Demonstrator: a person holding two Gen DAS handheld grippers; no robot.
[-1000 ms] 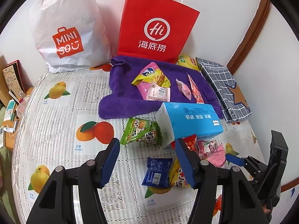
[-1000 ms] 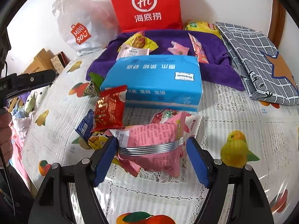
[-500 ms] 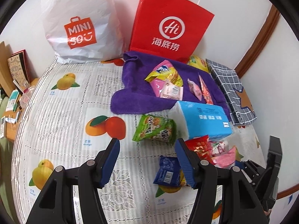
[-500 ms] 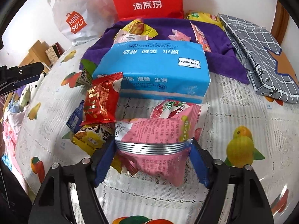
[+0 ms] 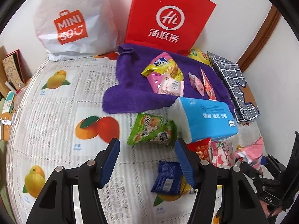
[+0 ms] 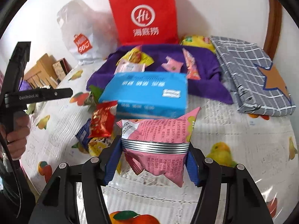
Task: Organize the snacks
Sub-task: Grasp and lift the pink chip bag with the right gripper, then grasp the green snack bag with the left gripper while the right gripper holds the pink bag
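My right gripper (image 6: 154,165), jaws just closing, pinches the pink snack packet (image 6: 160,130) above the tablecloth (image 6: 233,130); my left gripper (image 5: 147,161) hangs open, empty. Red paper bag (image 5: 168,16) stands behind, contents unseen.

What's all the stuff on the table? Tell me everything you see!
white bag: 1, white with orange logo, back left by the wall
red bag: 1, red, back middle
purple towel: 1, purple, before the red bag, small snacks on it
towel snacks: about 5, pink, yellow, orange, on the towel
yellow packet: 1, behind the towel
checked cloth: 1, grey, folded, right
tissue pack: 1, blue, middle
green packet: 1, left of the tissue pack
red packet: 1, beside the tissue pack
blue packet: 1, near front, over a yellow one
pink packet: 1, in the right tongs
left tongs: open, holding nothing
right tongs: just closing, gripping the pink packet
hand: 1, holding the left tongs
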